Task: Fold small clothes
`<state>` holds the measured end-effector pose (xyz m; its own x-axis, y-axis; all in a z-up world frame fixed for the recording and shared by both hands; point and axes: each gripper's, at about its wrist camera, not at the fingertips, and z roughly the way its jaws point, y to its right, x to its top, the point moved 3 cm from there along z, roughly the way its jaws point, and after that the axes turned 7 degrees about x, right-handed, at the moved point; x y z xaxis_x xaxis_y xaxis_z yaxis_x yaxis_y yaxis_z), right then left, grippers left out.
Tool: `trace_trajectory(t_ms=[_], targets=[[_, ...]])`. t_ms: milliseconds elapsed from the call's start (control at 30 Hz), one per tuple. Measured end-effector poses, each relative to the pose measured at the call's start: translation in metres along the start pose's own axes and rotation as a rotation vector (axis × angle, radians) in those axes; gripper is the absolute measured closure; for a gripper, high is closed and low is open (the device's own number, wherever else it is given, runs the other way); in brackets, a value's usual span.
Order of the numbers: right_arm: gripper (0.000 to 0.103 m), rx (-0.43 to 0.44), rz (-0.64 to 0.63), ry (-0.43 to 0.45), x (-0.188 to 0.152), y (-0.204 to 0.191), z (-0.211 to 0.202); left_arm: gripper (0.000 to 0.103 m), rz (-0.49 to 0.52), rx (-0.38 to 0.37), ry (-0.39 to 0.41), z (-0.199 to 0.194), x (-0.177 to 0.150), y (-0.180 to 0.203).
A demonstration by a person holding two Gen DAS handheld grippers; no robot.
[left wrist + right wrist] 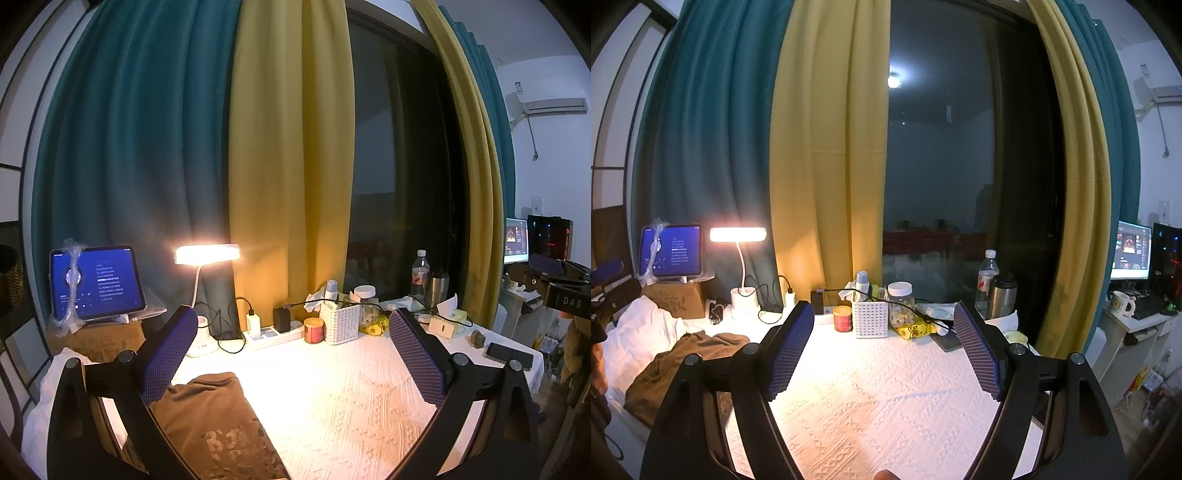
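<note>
A brown garment (214, 428) with a pale print lies crumpled on the white textured tablecloth (351, 406) at the lower left of the left wrist view. In the right wrist view it lies at the left (683, 365). My left gripper (291, 325) is open and empty above the cloth, its left finger over the garment's edge. My right gripper (884, 321) is open and empty above the bare tablecloth (879, 398), to the right of the garment.
At the table's back stand a lit desk lamp (207, 254), a tablet on a cardboard box (96, 282), a power strip (273, 334), a red jar (314, 330), a white basket (340, 323), bottles (419, 273) and a phone (509, 356). Curtains hang behind.
</note>
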<state>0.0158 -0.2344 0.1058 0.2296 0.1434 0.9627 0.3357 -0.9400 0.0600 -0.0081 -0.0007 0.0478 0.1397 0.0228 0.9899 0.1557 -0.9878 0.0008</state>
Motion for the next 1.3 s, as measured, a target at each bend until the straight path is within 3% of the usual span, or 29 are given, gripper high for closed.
trace_trajectory(t_ms=[1300], targets=[[0.022, -0.003, 0.005, -0.004, -0.0041, 0.0030, 0.0017, 0.001, 0.009, -0.010, 0.000, 0.0000, 0.0020, 0.0008]])
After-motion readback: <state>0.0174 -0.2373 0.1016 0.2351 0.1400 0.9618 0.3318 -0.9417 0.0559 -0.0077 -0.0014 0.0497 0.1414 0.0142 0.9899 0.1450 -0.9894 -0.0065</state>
